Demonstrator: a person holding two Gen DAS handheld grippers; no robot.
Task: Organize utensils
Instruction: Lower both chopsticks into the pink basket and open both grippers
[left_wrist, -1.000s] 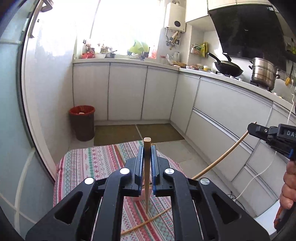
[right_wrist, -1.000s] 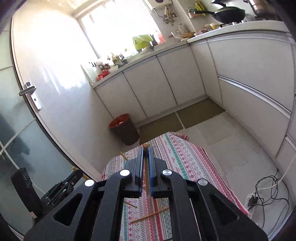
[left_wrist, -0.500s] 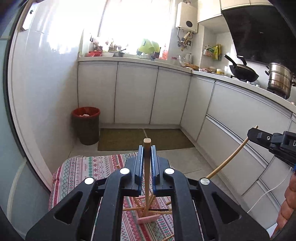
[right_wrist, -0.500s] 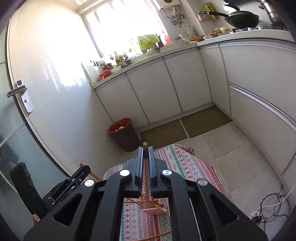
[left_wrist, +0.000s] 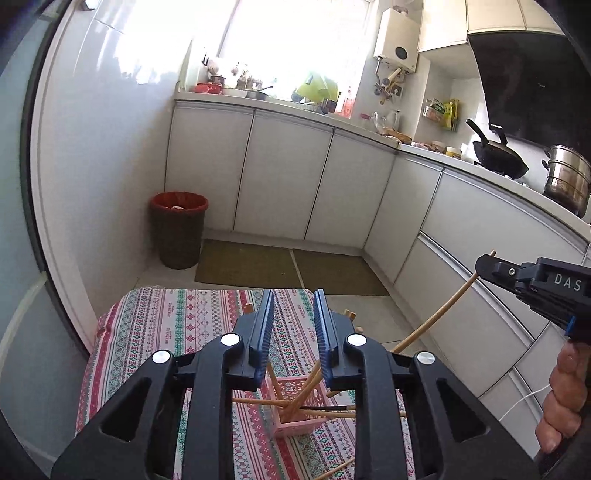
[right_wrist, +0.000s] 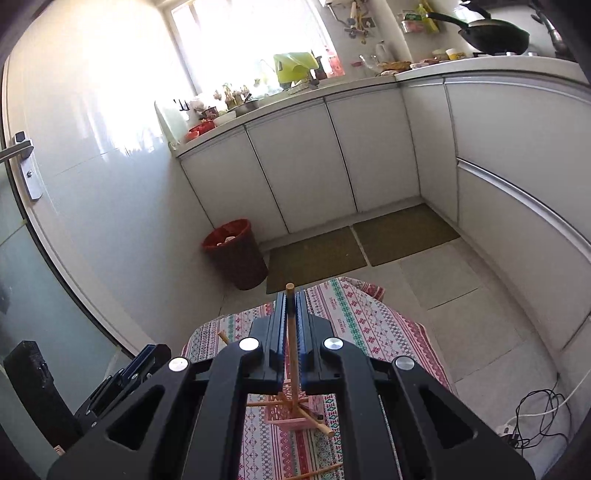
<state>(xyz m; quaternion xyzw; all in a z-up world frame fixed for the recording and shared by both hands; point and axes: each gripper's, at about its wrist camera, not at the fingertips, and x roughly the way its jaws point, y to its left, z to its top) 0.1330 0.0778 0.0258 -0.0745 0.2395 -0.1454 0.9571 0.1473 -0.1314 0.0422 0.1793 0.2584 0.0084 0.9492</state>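
Observation:
My left gripper (left_wrist: 293, 301) is open and empty above a pink slotted basket (left_wrist: 295, 421) that holds several wooden chopsticks (left_wrist: 306, 387). The basket stands on a striped patterned cloth (left_wrist: 177, 325). My right gripper (right_wrist: 290, 301) is shut on one wooden chopstick (right_wrist: 291, 343), held upright above the same basket (right_wrist: 291, 421). In the left wrist view the right gripper (left_wrist: 480, 266) is at the right, with its chopstick (left_wrist: 436, 317) slanting down toward the basket. A loose chopstick (right_wrist: 317, 470) lies on the cloth near the front.
The cloth (right_wrist: 369, 325) covers a small table in a kitchen. A red-lined bin (left_wrist: 179, 229) stands by the wall. White cabinets (left_wrist: 280, 177) run along the back and right. A wok (left_wrist: 498, 155) and a steel pot (left_wrist: 565, 177) sit on the counter. Cables (right_wrist: 535, 417) lie on the floor.
My left gripper has opened and let go of its chopstick, which now stands in the basket. Both grippers have moved over the basket. The right gripper still holds its chopstick.

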